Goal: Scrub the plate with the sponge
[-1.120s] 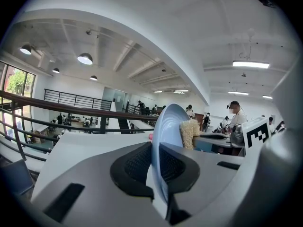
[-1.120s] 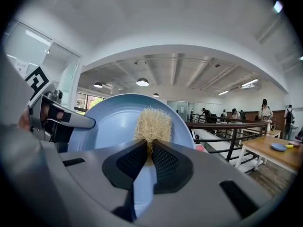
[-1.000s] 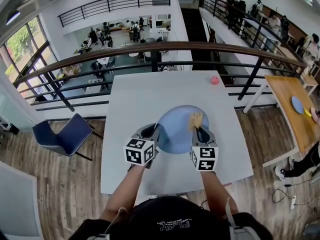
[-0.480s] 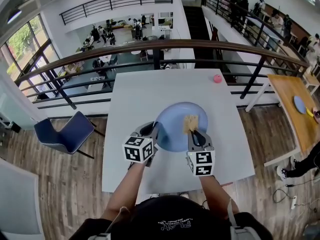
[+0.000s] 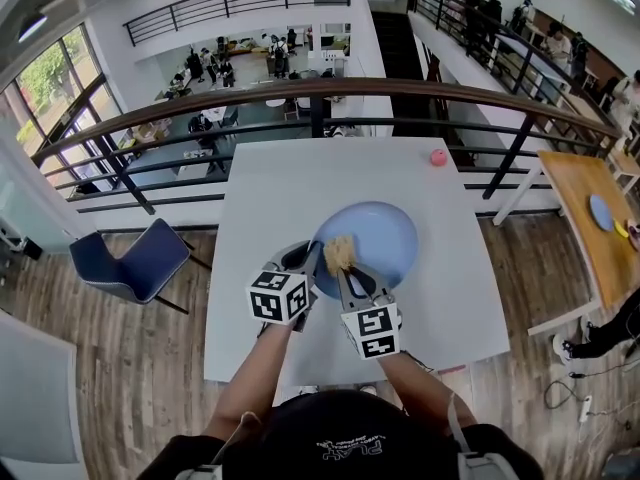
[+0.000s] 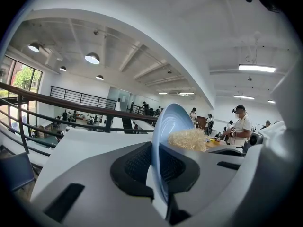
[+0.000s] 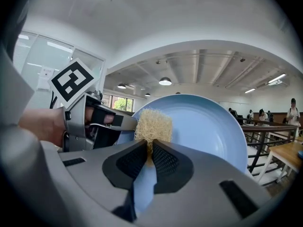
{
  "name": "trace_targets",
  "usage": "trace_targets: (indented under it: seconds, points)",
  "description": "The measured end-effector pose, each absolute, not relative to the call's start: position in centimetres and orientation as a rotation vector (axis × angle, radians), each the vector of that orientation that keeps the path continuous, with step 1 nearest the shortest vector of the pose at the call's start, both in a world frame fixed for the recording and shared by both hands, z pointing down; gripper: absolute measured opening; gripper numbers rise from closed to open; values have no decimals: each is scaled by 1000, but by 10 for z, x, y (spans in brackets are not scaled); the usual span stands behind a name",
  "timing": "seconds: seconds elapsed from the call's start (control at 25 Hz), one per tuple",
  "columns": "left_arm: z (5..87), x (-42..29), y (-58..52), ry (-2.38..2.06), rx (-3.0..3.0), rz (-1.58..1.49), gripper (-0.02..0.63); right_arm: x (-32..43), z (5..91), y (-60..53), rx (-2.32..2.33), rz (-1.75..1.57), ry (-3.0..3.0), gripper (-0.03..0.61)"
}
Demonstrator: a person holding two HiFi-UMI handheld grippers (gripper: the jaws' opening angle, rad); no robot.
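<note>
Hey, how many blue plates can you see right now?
2. The near plate is over the white table, its rim between the left gripper's jaws. The far plate, small and only probably one, lies on the wooden table at right.

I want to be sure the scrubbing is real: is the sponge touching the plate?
Touching. The left gripper view sees the plate nearly edge-on, and the sponge sits pressed against its inner face with no gap.
</note>
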State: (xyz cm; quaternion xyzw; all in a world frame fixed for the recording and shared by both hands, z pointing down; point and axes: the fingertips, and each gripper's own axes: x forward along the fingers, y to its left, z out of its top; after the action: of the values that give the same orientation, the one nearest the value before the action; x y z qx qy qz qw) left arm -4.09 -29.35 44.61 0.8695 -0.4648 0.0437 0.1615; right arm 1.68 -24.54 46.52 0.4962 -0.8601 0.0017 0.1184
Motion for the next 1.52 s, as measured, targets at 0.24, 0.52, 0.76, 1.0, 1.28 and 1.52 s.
trace_targets:
  seconds: [0.24, 0.52, 0.76, 1.0, 1.28, 1.52]
  points:
    - [442, -39, -290, -1319, 2485, 116, 28, 2, 460, -249, 1422, 28, -2534, 44]
    - [443, -40, -287, -1327, 2482, 111, 28, 8, 460, -253, 1440, 21, -2517, 44]
    - [443, -47, -288, -1338, 2473, 93, 28, 23, 463, -261, 1499, -1, -2475, 44]
    - [441, -50, -287, -1348, 2464, 82, 28, 51, 463, -268, 1558, -14, -2420, 44]
    - [442, -57, -295, -1313, 2415, 18, 28, 74, 459, -281, 1641, 9, -2388, 44]
    - [442, -59, -298, -1334, 2416, 27, 28, 100, 461, -290, 1703, 23, -2343, 44]
